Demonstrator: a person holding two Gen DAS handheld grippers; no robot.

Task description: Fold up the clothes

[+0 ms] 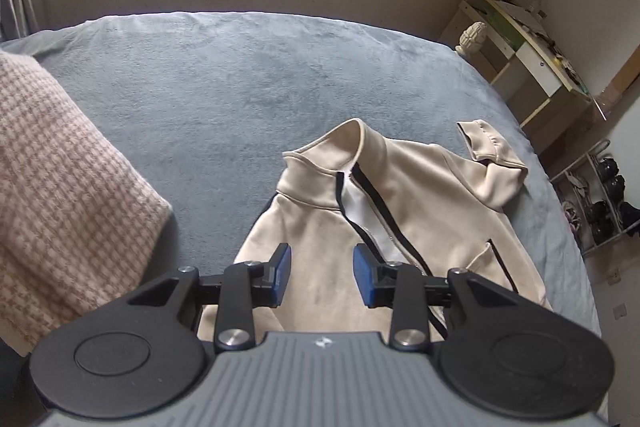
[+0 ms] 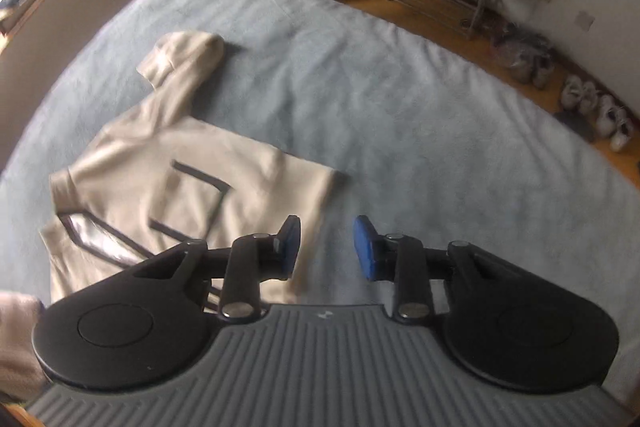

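Beige zip jacket (image 1: 320, 227) lies front-up on the grey bed (image 1: 224, 79), collar away from the left gripper (image 1: 321, 275), zip partly open showing a pale lining. One sleeve (image 1: 490, 163) is bent back on itself near the shoulder, cuff up; same sleeve shows in the right view (image 2: 180, 67).

Left gripper hovers over the chest panel, jaws apart, nothing between the blue pads (image 1: 282, 275). Right gripper (image 2: 326, 247) hangs over the jacket's side edge and bare bed, jaws apart too, empty.

Handling, judged: soft mid-weight knit, limp, will drape and sag when lifted, so a pinch at one point drags the rest. Fleecy bed cover probably grips it, so lift rather than slide. Not fragile. Zip teeth and dark trim are the only stiff lines. Good holds: collar edge, shoulder seam, cuff, hem corner (image 2: 332, 175). Thin single layers suit the pads better than bunched cloth.

Hard to make out: the other sleeve is not visible in either view, maybe tucked under the body or hidden behind the gripper. Hem near the left gripper is cut off by the gripper body. Right view is motion-blurred, pocket trim smeared. Checked cloth (image 1: 60, 187) at left is only partly in frame, can't tell what it is. Whether the bent sleeve is a fold or just lies so, can't tell.
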